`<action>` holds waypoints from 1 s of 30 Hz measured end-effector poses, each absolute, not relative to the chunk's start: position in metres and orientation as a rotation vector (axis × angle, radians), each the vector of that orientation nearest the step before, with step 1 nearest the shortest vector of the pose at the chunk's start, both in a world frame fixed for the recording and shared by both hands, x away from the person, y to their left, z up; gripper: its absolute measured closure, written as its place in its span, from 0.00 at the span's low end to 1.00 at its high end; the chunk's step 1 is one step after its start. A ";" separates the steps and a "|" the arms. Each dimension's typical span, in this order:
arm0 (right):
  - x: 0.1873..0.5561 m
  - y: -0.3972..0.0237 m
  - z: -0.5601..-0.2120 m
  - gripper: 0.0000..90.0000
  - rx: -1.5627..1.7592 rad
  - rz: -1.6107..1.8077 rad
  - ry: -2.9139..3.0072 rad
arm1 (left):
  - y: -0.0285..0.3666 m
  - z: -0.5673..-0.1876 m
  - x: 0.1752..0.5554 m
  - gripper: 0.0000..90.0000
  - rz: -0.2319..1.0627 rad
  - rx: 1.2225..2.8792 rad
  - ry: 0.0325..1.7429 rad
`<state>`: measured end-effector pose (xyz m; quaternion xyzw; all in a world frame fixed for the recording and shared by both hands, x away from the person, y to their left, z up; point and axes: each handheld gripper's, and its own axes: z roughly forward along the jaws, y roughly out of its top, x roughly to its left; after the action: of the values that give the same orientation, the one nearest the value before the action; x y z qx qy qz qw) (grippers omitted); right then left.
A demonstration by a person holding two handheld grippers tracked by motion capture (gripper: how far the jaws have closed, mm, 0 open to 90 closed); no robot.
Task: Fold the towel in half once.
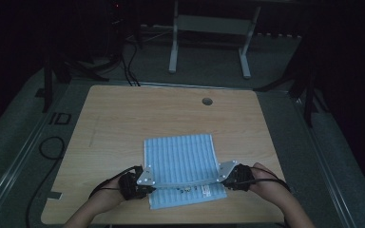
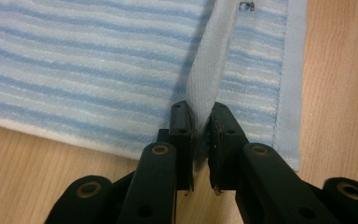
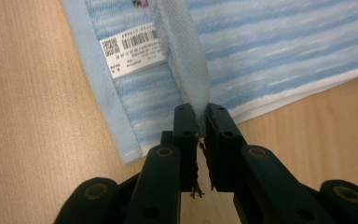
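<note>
Left claw [image 2: 201, 122] and right claw [image 3: 199, 114] each pinch a towel [image 1: 180, 159] edge (striped blue), folding it over on the surface [image 1: 123, 114].

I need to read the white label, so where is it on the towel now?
In the right gripper view the label lies on the towel near its pale blue hem, just left of the raised edge that the right tool pinches.
</note>
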<state>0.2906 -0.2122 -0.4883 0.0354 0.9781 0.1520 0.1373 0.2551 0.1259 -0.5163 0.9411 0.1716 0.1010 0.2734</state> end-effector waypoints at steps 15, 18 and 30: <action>0.287 -0.239 -0.453 0.92 0.157 0.538 2.718 | 0.104 -0.497 0.232 0.89 0.293 2.495 0.368; 0.278 -0.246 -0.470 0.88 0.150 0.500 2.849 | 0.096 -0.507 0.225 0.82 0.179 2.578 0.314; 0.288 -0.256 -0.491 0.59 0.212 0.308 3.036 | 0.103 -0.499 0.234 0.53 0.051 2.611 0.459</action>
<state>0.2880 -0.2564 -0.4910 0.0693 0.9917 0.1005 0.0411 0.2337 0.1028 -0.4991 0.9552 0.1680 0.0187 0.2428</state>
